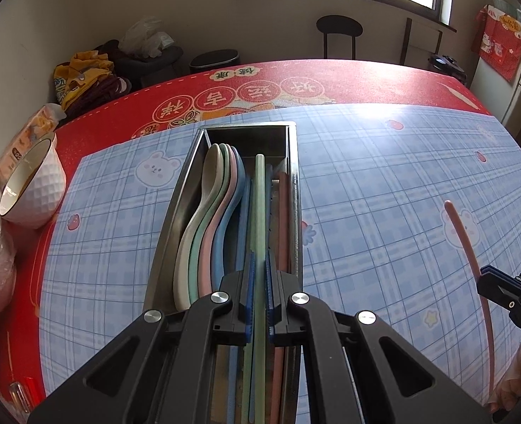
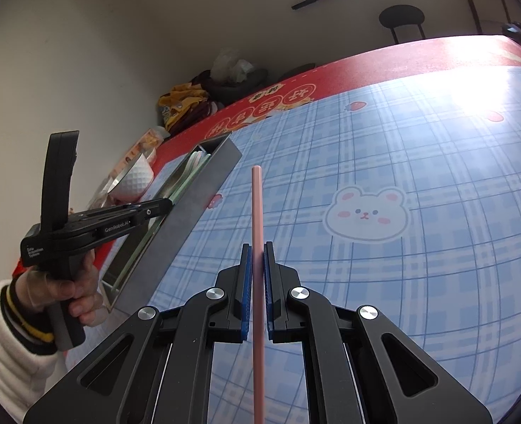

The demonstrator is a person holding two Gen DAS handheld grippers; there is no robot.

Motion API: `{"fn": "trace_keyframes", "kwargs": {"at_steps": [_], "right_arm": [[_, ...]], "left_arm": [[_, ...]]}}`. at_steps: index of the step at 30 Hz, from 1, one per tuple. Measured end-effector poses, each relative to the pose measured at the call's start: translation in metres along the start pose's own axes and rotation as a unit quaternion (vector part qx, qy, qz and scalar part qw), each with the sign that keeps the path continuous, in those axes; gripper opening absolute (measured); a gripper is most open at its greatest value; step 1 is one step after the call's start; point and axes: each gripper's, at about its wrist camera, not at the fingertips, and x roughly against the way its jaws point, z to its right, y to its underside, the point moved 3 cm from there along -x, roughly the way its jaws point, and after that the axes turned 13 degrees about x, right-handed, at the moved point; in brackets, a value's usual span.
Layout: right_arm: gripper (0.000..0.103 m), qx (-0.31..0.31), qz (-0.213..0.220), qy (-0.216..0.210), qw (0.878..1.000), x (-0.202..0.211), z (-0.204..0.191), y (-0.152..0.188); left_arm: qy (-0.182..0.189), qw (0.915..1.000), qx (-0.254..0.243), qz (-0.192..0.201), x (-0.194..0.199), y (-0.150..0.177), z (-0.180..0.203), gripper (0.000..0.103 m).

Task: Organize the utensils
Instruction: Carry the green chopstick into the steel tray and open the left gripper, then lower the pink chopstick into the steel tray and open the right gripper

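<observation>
Starting at the left edge of the table: a white textured bowl (image 1: 30,190) sits tipped on its side on the red tablecloth (image 1: 119,120), out of the way, so it probably has nothing to do with the sorting. Next over is the metal utensil box (image 1: 175,208), lying on the blue plaid mat (image 1: 384,183). Its wider left compartment has four spoons (image 1: 211,212) nested together in white, green, pink and blue, all facing the same way, which saves room. The narrow slots on the right take chopsticks, and a pink chopstick (image 1: 283,219) is already lying in the far-right one.

The left gripper (image 1: 259,275) is clamped tight on a green chopstick (image 1: 259,212), lined up lengthwise over the middle slot. Looks to me like it's held parallel to the box so it can drop straight in without catching on the divider. Can't tell whether the far tip is touching the bottom yet.

Further right, well clear of the box, the right gripper (image 2: 257,265) is pinched shut on a second pink chopstick (image 2: 256,212), gripped around mid-length so it balances, tip pointing out above the mat. My guess is it's waiting its turn, since two tools over one narrow box would get crowded. It'd presumably go next to its pink partner.
</observation>
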Motion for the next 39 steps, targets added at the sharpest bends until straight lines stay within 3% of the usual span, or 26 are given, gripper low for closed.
{"fn": "trace_keyframes", "kwargs": {"at_steps": [8, 15, 20, 22, 27, 32, 36, 39], "right_arm": [[0.006, -0.003, 0.000, -0.001, 1.000, -0.001, 0.001, 0.000], [0.006, -0.010, 0.001, -0.004, 1.000, -0.002, 0.004, 0.001], [0.006, -0.009, 0.002, -0.009, 1.000, -0.001, 0.004, 0.001], [0.006, -0.009, 0.004, -0.010, 1.000, 0.000, 0.005, 0.000], [0.006, -0.008, 0.010, -0.007, 1.000, 0.001, 0.006, 0.000], [0.006, -0.007, 0.000, 0.024, 1.000, -0.003, 0.005, -0.001], [0.006, -0.025, -0.029, 0.064, 0.997, -0.012, 0.008, -0.005], [0.006, -0.050, -0.032, 0.049, 0.997, -0.015, 0.002, -0.016]], "left_arm": [[0.014, 0.9998, -0.012, 0.003, 0.000, 0.001, 0.003, 0.010], [0.074, 0.9928, -0.011, 0.093, 0.048, 0.012, -0.011, 0.034], [0.088, 0.9824, -0.031, 0.162, 0.075, 0.035, -0.031, 0.057], [0.089, 0.9787, -0.030, 0.182, 0.082, 0.041, -0.041, 0.075], [0.096, 0.9642, -0.007, 0.247, 0.097, 0.053, -0.065, 0.088], [0.114, 0.9624, 0.013, 0.246, 0.096, 0.055, -0.080, 0.091], [0.100, 0.9679, 0.030, 0.229, 0.090, 0.056, -0.088, 0.097], [0.091, 0.9696, 0.034, 0.225, 0.091, 0.057, -0.090, 0.097]]}}
